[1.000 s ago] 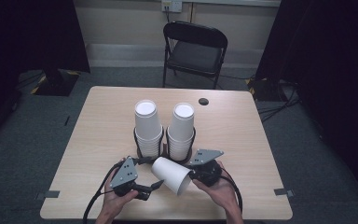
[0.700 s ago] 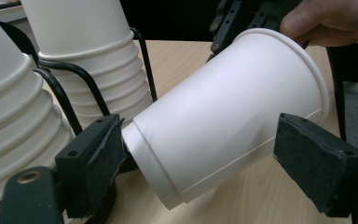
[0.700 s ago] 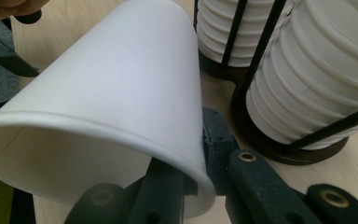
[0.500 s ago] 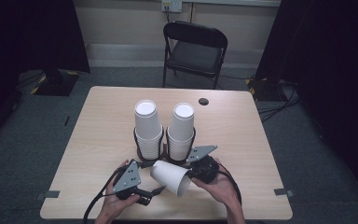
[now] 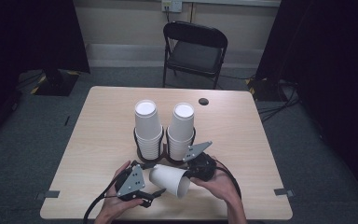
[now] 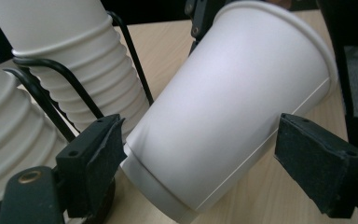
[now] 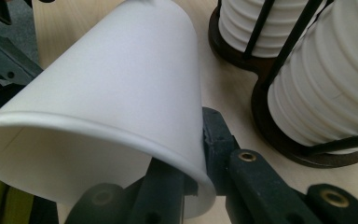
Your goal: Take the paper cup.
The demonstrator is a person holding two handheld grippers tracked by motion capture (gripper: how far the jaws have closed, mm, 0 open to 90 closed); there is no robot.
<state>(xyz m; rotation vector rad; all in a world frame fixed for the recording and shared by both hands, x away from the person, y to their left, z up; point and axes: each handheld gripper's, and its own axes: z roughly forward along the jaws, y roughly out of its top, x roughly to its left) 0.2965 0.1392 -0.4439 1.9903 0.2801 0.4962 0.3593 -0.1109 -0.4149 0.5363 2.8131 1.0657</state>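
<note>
Shifted slightly toward the table's near edge since half a second ago: both grippers and the loose cup, left gripper lower and nearer that edge than before. Right gripper (image 5: 189,173) clamped on the rim of the paper cup (image 5: 169,179), one jaw inside the mouth, the other pressed on the outer wall, as seen in the right gripper view (image 7: 193,163). Cup (image 7: 121,93) lying on its side above the tabletop, base toward the left gripper, mouth toward the right one. Left gripper (image 5: 154,193) spread wide, jaws standing either side of the cup's base end (image 6: 223,121); left pad close against the base rim, contact not certain; right pad clear of the wall. Left hand (image 5: 114,205) and right hand (image 5: 221,184) entering from the near edge, cables trailing from each tool. Just beyond the cup, two stacks of cups (image 5: 148,128) nested upside down, each in a ring of a black wire holder (image 5: 165,154) with dark round bases. Holder standing near the middle of the wooden table (image 5: 98,135). Small dark round object (image 5: 203,101) near the far edge, kind not determinable. Folding chair (image 5: 195,51) behind the table, on grey carpet.
</note>
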